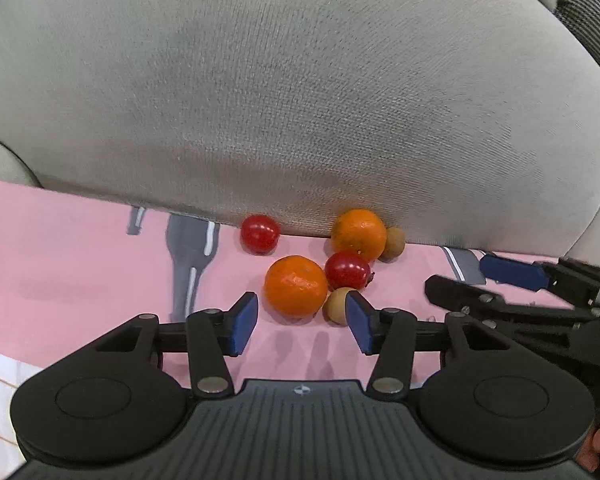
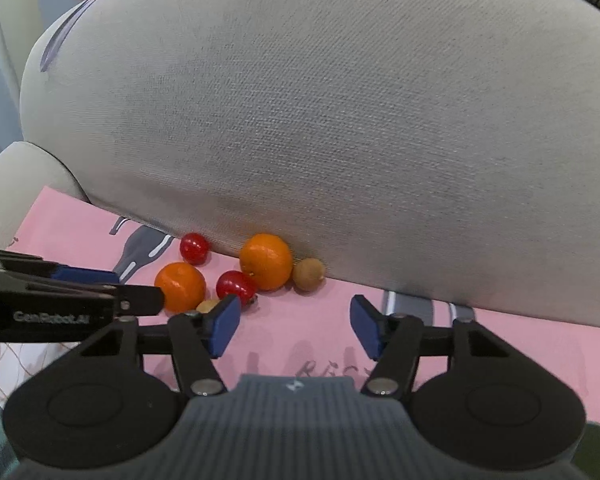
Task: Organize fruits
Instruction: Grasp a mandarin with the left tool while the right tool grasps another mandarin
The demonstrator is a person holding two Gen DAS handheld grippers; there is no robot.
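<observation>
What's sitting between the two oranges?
A red fruit lies between the near orange and the far orange, touching both; the left wrist view shows it best.

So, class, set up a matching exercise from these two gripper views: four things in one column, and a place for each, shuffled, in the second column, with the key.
Things
1. near orange
2. far orange
3. lone red fruit
4. right gripper

Places
A. apart to the left, at the grey cushion's lower edge
B. against the cushion, a brown fruit at its right
C. over bare pink cloth, nothing between its pads
D. just ahead of the left gripper

Pairs: 1-D, 2-B, 3-A, 4-C
</observation>
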